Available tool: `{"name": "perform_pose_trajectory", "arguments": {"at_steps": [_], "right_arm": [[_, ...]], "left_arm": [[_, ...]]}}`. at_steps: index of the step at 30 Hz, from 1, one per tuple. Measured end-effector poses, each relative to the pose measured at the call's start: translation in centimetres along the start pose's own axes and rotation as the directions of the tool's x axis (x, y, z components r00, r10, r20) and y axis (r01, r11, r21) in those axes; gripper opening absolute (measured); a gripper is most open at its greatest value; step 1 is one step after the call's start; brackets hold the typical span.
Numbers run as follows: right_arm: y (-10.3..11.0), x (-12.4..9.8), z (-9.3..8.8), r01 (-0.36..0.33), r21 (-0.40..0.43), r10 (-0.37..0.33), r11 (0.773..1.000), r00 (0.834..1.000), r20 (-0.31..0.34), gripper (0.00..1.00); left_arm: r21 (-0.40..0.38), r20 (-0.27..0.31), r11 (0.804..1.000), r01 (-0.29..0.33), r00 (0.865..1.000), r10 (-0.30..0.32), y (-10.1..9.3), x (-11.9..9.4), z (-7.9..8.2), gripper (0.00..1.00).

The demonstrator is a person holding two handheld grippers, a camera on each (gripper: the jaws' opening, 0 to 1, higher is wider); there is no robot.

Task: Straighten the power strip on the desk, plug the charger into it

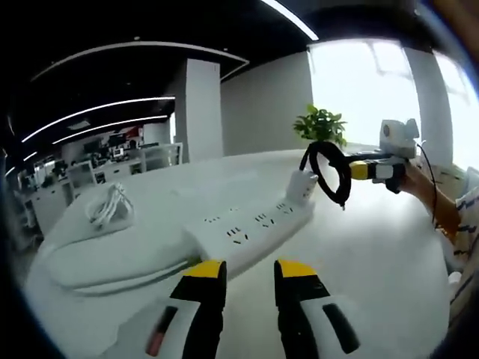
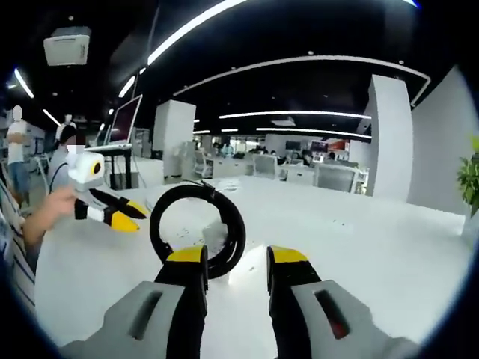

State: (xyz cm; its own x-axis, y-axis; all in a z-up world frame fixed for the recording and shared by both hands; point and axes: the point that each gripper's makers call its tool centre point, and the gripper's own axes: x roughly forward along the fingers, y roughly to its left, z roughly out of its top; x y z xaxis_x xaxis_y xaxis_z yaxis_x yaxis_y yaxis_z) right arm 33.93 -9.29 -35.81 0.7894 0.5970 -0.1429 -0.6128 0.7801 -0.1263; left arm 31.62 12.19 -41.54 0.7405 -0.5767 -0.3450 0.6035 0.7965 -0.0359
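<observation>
My left gripper [image 1: 249, 278], jaws narrow and empty, is nearer the power strip [image 1: 251, 224], whose long axis runs far-right; right gripper [image 1: 352, 170] grips the coiled cable [image 1: 326, 170].

In the right gripper view the right gripper's [image 2: 235, 262] left jaw is covering the lower part of the cable coil [image 2: 198, 230], so any grip on it is staying unclear. In the left gripper view the coil [image 1: 327, 170] is hiding the strip's [image 1: 251, 224] far end. The charger [image 1: 109, 206] is looking too blurred to tell its plug.
</observation>
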Motion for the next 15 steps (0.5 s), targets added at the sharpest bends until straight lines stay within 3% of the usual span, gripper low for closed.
{"name": "perform_pose_trajectory", "arguments": {"at_steps": [9, 15], "right_arm": [[0.5, -0.7, -1.3, 0.036, 0.09, -0.034, 0.995, 0.999, -0.027, 0.3], [1.8, -1.3, -1.5, 0.033, 0.09, -0.031, 0.995, 0.999, -0.025, 0.31]], "left_arm": [[-0.067, 0.055, 0.995, -0.07, 0.996, 0.074, 0.4, -2.0, -0.1, 0.25], [-0.072, 0.074, 0.991, -0.115, 0.99, 0.12, 0.1, -3.3, 0.0, 0.26]]}}
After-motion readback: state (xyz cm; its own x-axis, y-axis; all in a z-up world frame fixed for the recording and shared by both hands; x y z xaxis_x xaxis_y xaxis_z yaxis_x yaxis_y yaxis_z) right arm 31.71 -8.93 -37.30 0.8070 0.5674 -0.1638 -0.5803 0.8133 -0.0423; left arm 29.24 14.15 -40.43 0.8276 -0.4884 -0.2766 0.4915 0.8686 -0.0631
